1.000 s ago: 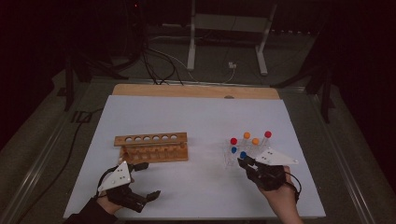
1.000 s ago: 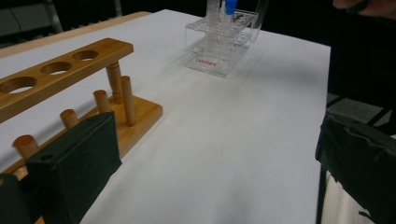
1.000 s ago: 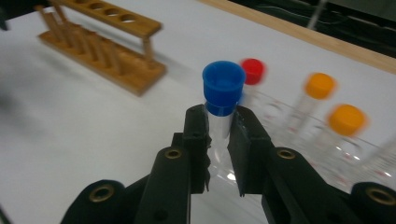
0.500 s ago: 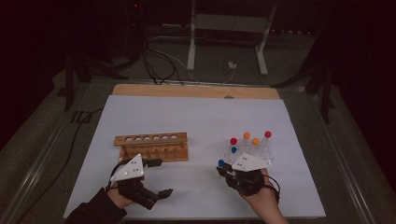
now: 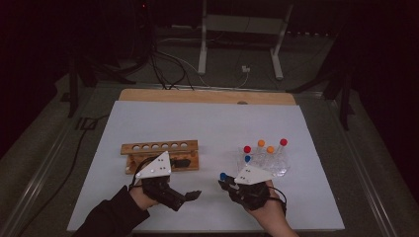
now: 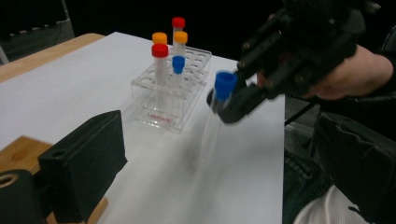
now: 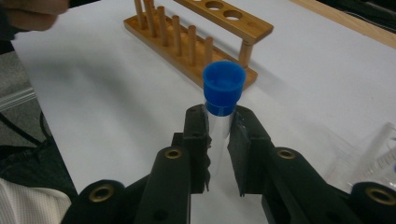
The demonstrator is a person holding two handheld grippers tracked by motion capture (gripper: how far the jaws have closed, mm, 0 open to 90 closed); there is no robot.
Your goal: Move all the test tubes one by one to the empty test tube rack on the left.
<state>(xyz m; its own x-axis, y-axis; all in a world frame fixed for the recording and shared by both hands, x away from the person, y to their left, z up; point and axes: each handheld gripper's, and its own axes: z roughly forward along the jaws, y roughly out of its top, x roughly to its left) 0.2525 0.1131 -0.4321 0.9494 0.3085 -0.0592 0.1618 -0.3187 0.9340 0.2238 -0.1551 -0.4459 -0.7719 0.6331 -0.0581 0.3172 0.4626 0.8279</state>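
1. Hidden parts: in the high view the right gripper (image 5: 228,183) sits under its grey plate and the person's hand, so its fingers cannot be made out there. In the right gripper view the lower part of the blue-capped tube (image 7: 223,95) is covered by the two fingers (image 7: 196,135). In the left gripper view the tube's clear body is blurred.
2. Right gripper state: the fingers are pinching the blue-capped tube just below its cap. The tube is held above the table (image 5: 207,123), near its near edge, right of centre and just left of the clear rack (image 5: 267,165).
3. Left gripper (image 5: 190,196) state: the fingers are spread, with nothing between them; they have just been closing slightly. In the left gripper view one finger (image 6: 84,163) is cut off at the lower edge.
4. Surroundings: the clear rack holds five capped tubes, two red, two orange and one blue. The wooden rack (image 5: 160,154) stands left of centre, its row of holes empty; the left gripper's plate overlaps its near right end in the high view.
5. Obstructions: bare table lies between the held tube and the wooden rack.
6. Change: one second ago the right gripper was at the clear rack; it now stands to the left and nearer, clear of the rack. The left gripper has shifted right.
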